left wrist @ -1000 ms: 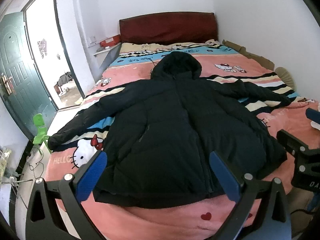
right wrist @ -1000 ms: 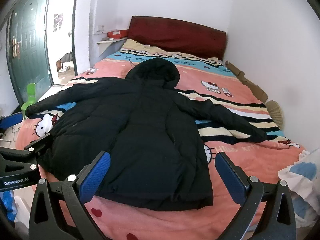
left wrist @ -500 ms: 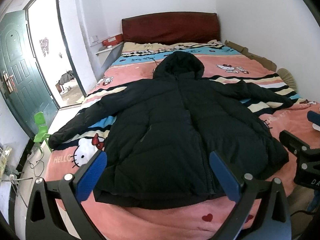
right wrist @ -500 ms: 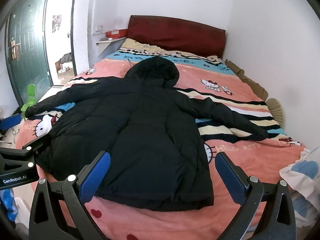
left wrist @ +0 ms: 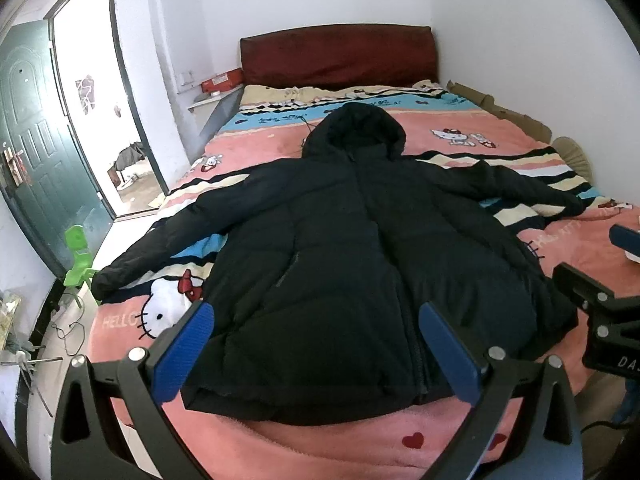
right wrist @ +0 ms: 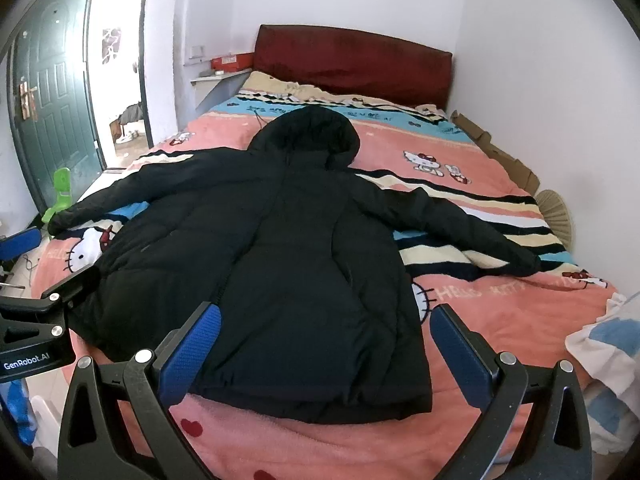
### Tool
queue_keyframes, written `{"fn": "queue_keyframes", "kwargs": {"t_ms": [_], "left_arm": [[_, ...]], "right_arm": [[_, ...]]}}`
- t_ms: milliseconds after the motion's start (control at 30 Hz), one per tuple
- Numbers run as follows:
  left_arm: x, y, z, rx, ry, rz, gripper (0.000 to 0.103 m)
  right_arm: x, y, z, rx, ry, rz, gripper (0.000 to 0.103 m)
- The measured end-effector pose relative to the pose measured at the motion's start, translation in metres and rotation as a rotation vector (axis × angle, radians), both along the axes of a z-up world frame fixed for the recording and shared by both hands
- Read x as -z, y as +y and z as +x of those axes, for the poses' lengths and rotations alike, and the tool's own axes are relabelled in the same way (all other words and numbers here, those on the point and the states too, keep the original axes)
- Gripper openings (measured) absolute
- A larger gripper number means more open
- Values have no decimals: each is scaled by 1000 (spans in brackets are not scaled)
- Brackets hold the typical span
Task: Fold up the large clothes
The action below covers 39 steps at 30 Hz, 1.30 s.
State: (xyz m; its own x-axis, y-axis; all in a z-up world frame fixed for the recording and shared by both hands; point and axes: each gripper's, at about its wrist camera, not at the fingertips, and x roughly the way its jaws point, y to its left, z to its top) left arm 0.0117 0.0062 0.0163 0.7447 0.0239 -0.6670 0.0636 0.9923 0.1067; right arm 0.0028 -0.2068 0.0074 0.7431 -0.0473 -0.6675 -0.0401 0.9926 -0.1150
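Left wrist view showing green chair [left wrist: 79,258] beside the open door [left wrist: 38,148]; left gripper [left wrist: 318,350] hovering with fingers spread wide, holding nothing; black hooded jacket [left wrist: 360,248] lying flat on the bed [left wrist: 460,436], sleeves outstretched; right gripper [right wrist: 326,346] likewise gaping, empty, over the hem.

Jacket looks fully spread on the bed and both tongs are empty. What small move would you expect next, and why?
Probably the left tongs reach out toward the left sleeve to fold it inward. The black jacket lies flat and zipped on the bed, both sleeves spread wide, nothing folded. The right tongs also hang open above the hem.
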Motion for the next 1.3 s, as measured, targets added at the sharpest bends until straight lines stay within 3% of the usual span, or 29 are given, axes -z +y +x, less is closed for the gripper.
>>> {"fn": "queue_keyframes", "kwargs": {"t_ms": [967, 1300], "left_arm": [[12, -17, 35, 71, 72, 20, 103], [19, -14, 55, 134, 120, -25, 103]], "right_arm": [[10, -11, 37, 11, 59, 38, 103], [25, -26, 59, 43, 113, 74, 102]]}}
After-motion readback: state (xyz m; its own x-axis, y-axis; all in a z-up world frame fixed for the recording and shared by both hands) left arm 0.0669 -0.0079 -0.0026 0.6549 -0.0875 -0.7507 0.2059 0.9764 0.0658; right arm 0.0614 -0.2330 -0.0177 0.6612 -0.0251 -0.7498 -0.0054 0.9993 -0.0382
